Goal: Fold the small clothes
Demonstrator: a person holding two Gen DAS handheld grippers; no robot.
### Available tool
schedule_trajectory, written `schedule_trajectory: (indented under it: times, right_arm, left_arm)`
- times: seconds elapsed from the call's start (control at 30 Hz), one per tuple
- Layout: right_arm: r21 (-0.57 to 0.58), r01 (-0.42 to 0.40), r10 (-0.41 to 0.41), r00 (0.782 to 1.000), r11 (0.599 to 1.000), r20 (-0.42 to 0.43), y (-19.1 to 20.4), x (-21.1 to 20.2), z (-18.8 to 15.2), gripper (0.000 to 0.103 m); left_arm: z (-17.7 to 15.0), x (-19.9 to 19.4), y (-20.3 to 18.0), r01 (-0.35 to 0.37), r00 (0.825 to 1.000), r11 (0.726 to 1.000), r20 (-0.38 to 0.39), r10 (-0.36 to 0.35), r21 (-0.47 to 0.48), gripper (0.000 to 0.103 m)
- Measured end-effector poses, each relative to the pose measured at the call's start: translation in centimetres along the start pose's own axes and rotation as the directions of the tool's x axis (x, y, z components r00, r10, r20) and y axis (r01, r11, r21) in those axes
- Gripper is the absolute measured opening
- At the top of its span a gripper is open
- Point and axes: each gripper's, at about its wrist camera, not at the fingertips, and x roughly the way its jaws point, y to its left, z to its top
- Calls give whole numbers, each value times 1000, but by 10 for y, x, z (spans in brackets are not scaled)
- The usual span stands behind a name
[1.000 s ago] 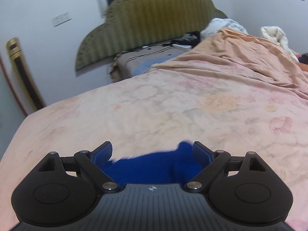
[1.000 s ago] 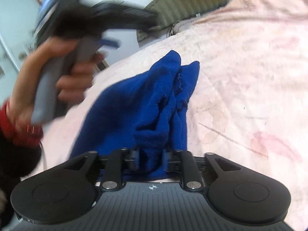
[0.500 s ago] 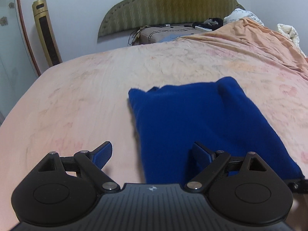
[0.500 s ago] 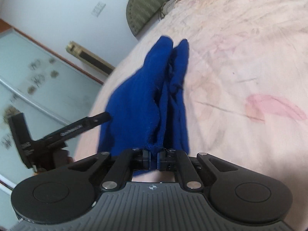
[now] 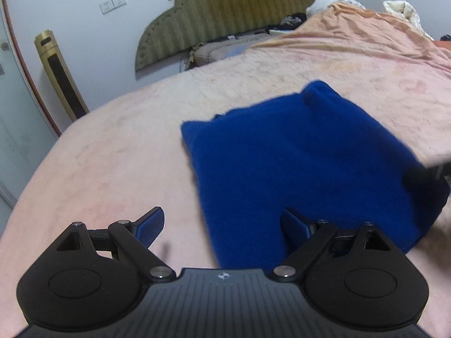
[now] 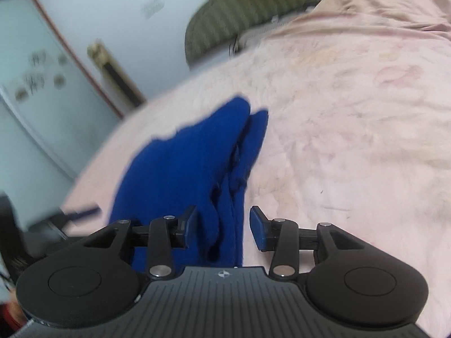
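The left claw (image 5: 222, 226) stands wide open above the pink bedsheet (image 5: 112, 155), with nothing gripped; its right finger (image 5: 296, 224) lies over the near edge of the blue fleece garment (image 5: 296, 163), while its left finger hangs over bare sheet, and whether the right pad touches the fleece cannot be told. The garment lies folded flat on the bed, ahead and to the right of this claw, with a rounded hump at its far corner. At the garment's right edge, a dark blurred shape is the right claw (image 5: 422, 176). In the right wrist view the right claw (image 6: 222, 225) has its jaws opening, the garment's (image 6: 191, 163) near folded edge lying between the two pads without either pad pressing on it; the cloth sits closer to the left pad, and a gap of sheet shows beside the right one. The fleece runs forward from this claw in layered folds. Beyond both claws the olive padded headboard (image 5: 225, 14) stands against the white wall, and a gold tower fan (image 5: 60, 76) stands far to the left.
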Motion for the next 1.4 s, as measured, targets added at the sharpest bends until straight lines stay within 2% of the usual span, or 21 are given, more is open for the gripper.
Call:
schedule_trajectory:
  times: [0.07,0.17,0.23,0.3,0.33,0.43,0.53,0.6,0.7,0.77,0.8,0.83,0.87,0.9,0.93,1.0,1.1,1.13,1.23,1.33,1.4]
  right_arm:
    - [-5,10,-10,1000,1000,8,-2,3,-1,42]
    - [10,-11,10,998,1000,60,0,-1,22,49]
    - [-6,-49,50,995,999,87,4,6,42,74]
    - [10,-67,65,993,998,101,1,21,60,84]
    - [27,-61,58,994,998,95,-2,29,68,83]
    - [112,-91,86,995,990,49,-20,56,86,83]
    - [193,-157,157,987,968,17,-34,81,93,80]
    - [196,-228,229,973,954,16,-37,93,98,80]
    - [173,-301,307,952,938,-5,-31,110,106,77]
    - [147,-330,335,942,933,-16,-26,124,112,74]
    - [137,-338,345,938,931,-24,-24,129,116,66]
    - [134,-335,342,939,932,-26,-22,134,119,52]
    - [140,-329,336,941,934,-34,-23,138,121,43]
    - [154,-326,336,941,933,-44,-26,144,124,32]
    - [167,-330,341,939,929,-42,-29,148,127,30]
    - [156,-334,342,939,930,-32,-30,143,126,27]
    - [61,-308,308,951,949,4,-19,126,127,25]
    - [19,-303,303,953,953,27,-13,118,129,24]
    - [-67,-254,260,961,965,92,-4,105,144,24]
    - [-95,-180,191,974,979,124,-6,108,163,24]
    - [-89,-144,153,982,986,107,-12,121,173,26]
  left_arm:
    - [5,-4,9,-15,1000,1000,21,15,-2,91]
    - [19,4,28,-7,1000,999,27,9,-47,91]
    - [31,17,43,33,999,993,24,-31,-111,91]
    - [41,37,59,104,994,974,2,-106,-202,91]
    - [44,45,66,144,989,958,-8,-150,-249,91]
    - [47,77,85,265,953,888,-40,-301,-376,91]
    - [44,109,99,345,904,804,-59,-423,-484,91]
    - [41,126,105,397,865,737,-44,-499,-547,91]
    - [43,142,106,472,820,658,19,-572,-587,90]
    - [46,148,104,489,812,638,43,-582,-595,90]
    - [47,151,103,495,813,637,55,-580,-591,84]
    - [49,153,102,491,819,645,59,-571,-585,75]
    - [52,156,100,482,827,659,51,-560,-577,52]
    - [55,160,98,476,833,676,40,-552,-563,38]
    - [57,160,96,474,837,690,38,-546,-547,33]
    - [61,154,90,472,850,725,43,-524,-500,30]
    - [72,131,74,454,884,812,74,-461,-367,29]
    - [77,125,70,448,891,829,89,-446,-335,29]
    - [97,122,63,437,899,857,130,-417,-273,29]
    - [119,138,52,408,913,887,126,-389,-215,32]
    - [127,153,42,348,937,917,99,-335,-193,34]
